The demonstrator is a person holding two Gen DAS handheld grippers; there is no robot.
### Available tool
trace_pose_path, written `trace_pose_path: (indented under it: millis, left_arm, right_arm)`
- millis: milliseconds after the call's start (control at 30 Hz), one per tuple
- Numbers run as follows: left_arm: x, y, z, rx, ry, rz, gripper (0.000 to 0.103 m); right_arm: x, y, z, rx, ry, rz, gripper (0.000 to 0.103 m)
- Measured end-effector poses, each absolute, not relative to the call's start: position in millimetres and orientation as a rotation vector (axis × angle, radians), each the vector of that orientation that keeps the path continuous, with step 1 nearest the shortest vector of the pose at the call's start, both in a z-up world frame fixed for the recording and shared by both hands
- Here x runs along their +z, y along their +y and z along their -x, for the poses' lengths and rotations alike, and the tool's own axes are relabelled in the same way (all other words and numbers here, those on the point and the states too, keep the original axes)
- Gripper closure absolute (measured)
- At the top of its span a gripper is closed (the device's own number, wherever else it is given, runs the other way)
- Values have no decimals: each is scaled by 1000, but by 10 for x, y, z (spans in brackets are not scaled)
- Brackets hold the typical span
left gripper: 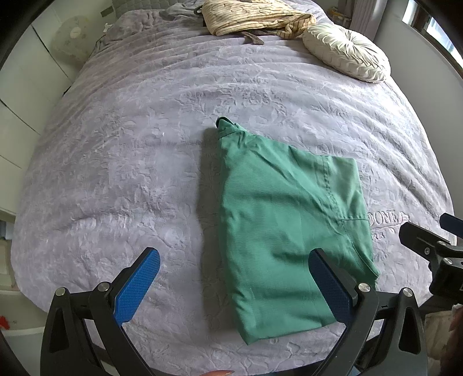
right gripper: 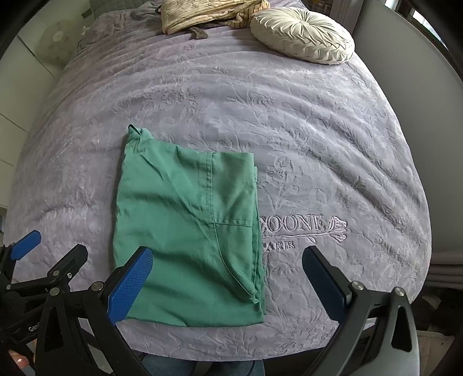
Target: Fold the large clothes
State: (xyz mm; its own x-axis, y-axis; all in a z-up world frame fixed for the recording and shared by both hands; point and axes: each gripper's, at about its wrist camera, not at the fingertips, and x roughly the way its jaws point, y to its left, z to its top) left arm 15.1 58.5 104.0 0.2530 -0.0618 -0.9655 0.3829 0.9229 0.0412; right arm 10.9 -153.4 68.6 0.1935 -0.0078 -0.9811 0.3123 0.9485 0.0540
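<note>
A green garment (left gripper: 277, 225) lies folded into a rough rectangle on the lilac bed cover (left gripper: 130, 162), near the bed's front edge. It also shows in the right wrist view (right gripper: 185, 219). My left gripper (left gripper: 234, 280) is open and empty, held above the garment's near left edge. My right gripper (right gripper: 227, 274) is open and empty, above the garment's near right edge. The left gripper shows at the left edge of the right wrist view (right gripper: 49, 251). The right gripper shows at the right edge of the left wrist view (left gripper: 434, 234).
A round cream cushion (left gripper: 345, 50) lies at the far right of the bed. A beige striped cloth heap (left gripper: 254, 17) lies at the head. White cupboards (left gripper: 17, 95) stand on the left. Embroidered lettering (right gripper: 298, 228) marks the bed cover (right gripper: 318, 130) right of the garment.
</note>
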Motion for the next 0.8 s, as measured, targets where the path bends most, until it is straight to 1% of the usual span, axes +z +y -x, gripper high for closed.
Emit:
trace_pose_path:
  millis: [800]
  left_arm:
    - [1033,591,-137,-306,1284,-293,0]
  right_arm:
    - [677,-1505,-100,-221,1367,-260,0]
